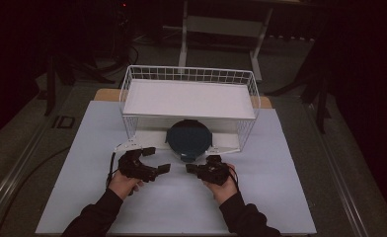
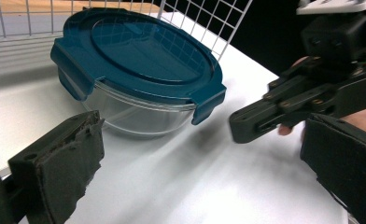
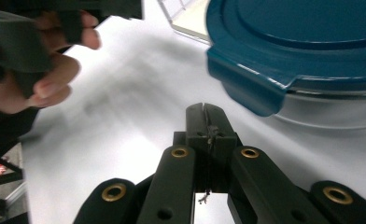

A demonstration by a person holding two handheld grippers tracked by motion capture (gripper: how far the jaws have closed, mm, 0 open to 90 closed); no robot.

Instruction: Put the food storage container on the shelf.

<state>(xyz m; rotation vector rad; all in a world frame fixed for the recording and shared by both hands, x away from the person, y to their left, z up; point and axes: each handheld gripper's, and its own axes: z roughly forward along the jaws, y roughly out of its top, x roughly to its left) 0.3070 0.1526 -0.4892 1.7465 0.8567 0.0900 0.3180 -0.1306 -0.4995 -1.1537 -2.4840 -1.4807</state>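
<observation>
Lidded round glass container [image 2: 139,79], upright under wire shelf [image 2: 209,23]

Cut off by the right gripper view's top and right edges: most of the blue-lidded container [image 3: 302,51]. Hidden behind the lid in the high view (under the wire rack [image 1: 189,74]): its glass bowl.

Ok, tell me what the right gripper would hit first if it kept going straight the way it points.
Probably the left gripper: the shut right gripper points across the white table at it, passing beside the teal-lidded round glass container, though depth is unclear.
</observation>
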